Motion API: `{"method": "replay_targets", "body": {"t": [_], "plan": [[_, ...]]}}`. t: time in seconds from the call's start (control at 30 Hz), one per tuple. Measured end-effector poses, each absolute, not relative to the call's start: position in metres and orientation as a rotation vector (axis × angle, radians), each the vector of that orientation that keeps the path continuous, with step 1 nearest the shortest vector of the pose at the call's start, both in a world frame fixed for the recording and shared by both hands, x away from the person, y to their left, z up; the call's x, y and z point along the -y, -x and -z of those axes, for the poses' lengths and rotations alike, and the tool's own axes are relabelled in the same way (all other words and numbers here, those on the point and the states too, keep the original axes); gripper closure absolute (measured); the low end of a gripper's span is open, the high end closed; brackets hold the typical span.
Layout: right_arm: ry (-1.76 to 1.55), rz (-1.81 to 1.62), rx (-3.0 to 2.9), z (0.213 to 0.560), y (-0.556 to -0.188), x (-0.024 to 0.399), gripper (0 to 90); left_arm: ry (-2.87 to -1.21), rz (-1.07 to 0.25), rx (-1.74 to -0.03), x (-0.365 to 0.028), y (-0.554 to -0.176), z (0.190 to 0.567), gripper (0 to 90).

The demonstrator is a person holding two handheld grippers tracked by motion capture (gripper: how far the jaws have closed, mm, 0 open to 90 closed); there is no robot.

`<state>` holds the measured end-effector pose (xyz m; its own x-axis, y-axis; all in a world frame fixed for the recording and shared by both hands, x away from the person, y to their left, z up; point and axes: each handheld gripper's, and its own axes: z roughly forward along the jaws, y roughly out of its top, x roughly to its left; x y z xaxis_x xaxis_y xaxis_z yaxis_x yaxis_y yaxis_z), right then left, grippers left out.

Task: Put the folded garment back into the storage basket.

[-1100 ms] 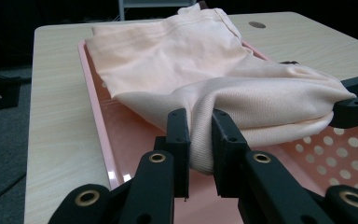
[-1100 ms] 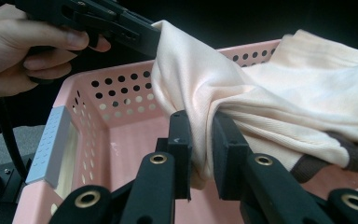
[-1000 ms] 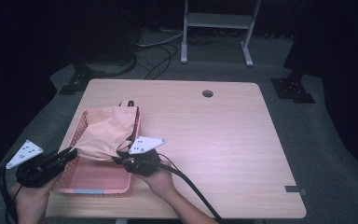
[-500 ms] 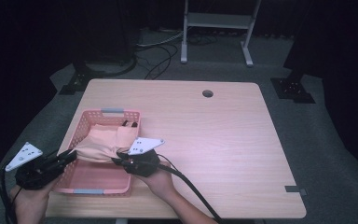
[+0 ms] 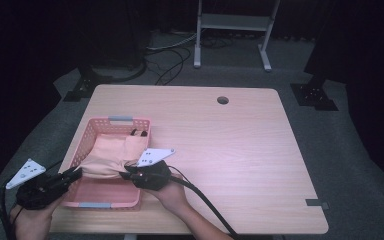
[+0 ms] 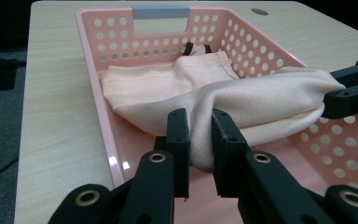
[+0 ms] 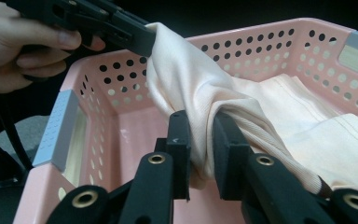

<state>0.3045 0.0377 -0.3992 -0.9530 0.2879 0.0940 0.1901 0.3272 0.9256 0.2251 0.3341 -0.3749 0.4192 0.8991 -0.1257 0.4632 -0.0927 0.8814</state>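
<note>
A pale peach cloth [image 5: 111, 152] lies in a pink perforated basket [image 5: 121, 120] at the table's front left. My left gripper [image 5: 77, 172] is shut on the cloth's near left corner at the basket's left wall. My right gripper [image 5: 127, 175] is shut on the other near corner above the basket's right side. The left gripper view has its jaws [image 6: 200, 126] pinching a fold of cloth [image 6: 168, 88], with the right gripper [image 6: 349, 91] clamping the far end. In the right gripper view, the jaws [image 7: 200, 128] squeeze bunched cloth [image 7: 279, 107]. The near edge hangs taut between both grippers; the far part rests on the basket floor.
The basket has grey handles at the far end [image 6: 161, 11] and the near end [image 7: 58, 126]. The wooden table [image 5: 240, 145] stretches bare to the right, with a cable hole [image 5: 223, 100] near its far edge. A metal stand [image 5: 232, 22] is on the floor beyond.
The cloth was held up over the basket and has come down into it, so the far rim and handle now show. Both grippers stayed near the basket's front.
</note>
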Motion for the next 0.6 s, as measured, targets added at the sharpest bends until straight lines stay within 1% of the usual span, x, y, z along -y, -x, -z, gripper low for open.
{"method": "replay_targets", "body": {"t": [0.13,0.3,0.37,0.43,0.47,0.6], "plan": [[-0.453,-1.730,-2.503,0.4001,-0.3060,-0.0375,73.5,-1.720,-0.560,-1.202,-0.3336,-0.2251,0.3759,79.8],[-0.435,-1.748,-2.505,0.4004,-0.3064,-0.0369,55.3,-1.720,-0.555,-1.207,-0.3327,-0.2255,0.3768,79.8],[-0.443,-1.757,-2.511,0.4007,-0.3070,-0.0369,53.0,-1.720,-0.556,-1.208,-0.3323,-0.2257,0.3768,79.8],[-0.440,-1.764,-2.524,0.4011,-0.3074,-0.0367,48.5,-1.719,-0.553,-1.208,-0.3323,-0.2258,0.3770,79.8],[-0.442,-1.769,-2.528,0.4013,-0.3078,-0.0365,48.2,-1.719,-0.553,-1.209,-0.3321,-0.2258,0.3770,79.8],[-0.435,-1.778,-2.534,0.4007,-0.3076,-0.0355,42.0,-1.716,-0.551,-1.213,-0.3322,-0.2258,0.3768,79.8]]}}
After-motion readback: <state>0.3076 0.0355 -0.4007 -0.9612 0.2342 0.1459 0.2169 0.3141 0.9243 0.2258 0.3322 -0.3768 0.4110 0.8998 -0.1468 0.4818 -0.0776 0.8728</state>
